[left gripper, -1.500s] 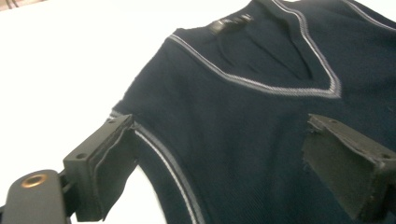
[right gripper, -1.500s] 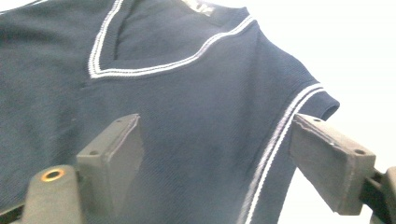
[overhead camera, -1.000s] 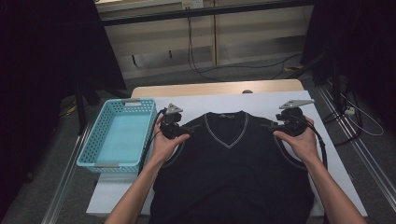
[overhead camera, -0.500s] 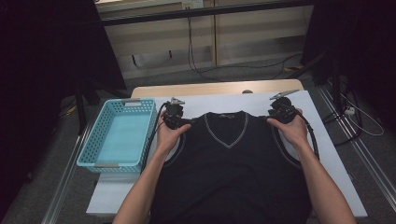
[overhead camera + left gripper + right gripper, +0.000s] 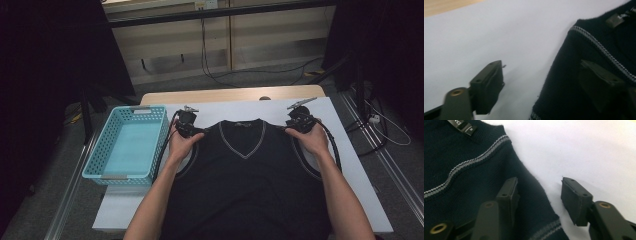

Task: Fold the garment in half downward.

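A: Vest [image 5: 245, 175] is lying flat on the bench [image 5: 360, 175], neck away from the person. Left gripper [image 5: 192, 131] and right gripper [image 5: 291, 125] are straddling the shoulder edges, jaws just closing, one pad over knit, one over bare bench, neither pinching yet.

B: Risk?

A: Jaws are sitting near the hem, so they could be catching one layer only, or slipping off when lifting.

B: Label?

A: Neck tag [image 5: 464, 126] is showing "M"; brand is cut off, possibly ending "NG".

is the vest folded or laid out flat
Spread flat: the vest lies open on the table, V-neck up, both shoulder edges out to the sides.
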`<state>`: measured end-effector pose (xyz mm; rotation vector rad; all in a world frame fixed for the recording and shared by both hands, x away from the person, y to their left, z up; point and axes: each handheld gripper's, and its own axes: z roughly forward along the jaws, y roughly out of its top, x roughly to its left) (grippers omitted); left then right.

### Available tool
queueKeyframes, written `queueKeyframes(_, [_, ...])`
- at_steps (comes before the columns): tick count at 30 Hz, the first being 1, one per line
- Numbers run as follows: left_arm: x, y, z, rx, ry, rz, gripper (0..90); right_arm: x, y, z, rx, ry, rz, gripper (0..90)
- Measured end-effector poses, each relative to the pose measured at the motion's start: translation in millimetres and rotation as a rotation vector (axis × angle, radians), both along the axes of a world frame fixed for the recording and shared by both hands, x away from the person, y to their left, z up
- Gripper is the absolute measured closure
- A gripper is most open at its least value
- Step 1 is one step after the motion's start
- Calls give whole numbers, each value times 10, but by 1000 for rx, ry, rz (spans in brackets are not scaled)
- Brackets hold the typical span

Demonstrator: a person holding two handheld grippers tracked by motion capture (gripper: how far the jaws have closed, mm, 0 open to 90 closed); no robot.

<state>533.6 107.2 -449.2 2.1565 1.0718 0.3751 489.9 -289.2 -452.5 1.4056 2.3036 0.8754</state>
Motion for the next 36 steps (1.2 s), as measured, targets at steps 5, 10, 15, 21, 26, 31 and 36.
queueKeyframes(5, [41, 6, -30, 32, 11, 18, 319, -20, 41, 16, 19, 18, 33, 739])
queueKeyframes(10, [55, 32, -61, 20, 24, 8, 298, -46, 98, 29, -5, 13, 49, 843])
queueKeyframes(15, [7, -50, -58, 10, 22, -38, 373, -45, 97, 27, 2, 14, 38, 846])
queueKeyframes(21, [-30, -25, -36, -14, 46, -114, 658, -61, 95, 21, 10, 9, 28, 847])
queueKeyframes(26, [-54, -14, -37, -44, 73, -119, 826, -82, 81, 18, 26, 5, 29, 854])
queueKeyframes(31, [-93, -18, -28, -76, 90, -119, 858, -120, 59, 59, -3, -31, 21, 858])
queueKeyframes(36, [-130, -29, 27, -121, 68, -118, 861, -159, -35, 204, 25, -80, 8, 859])
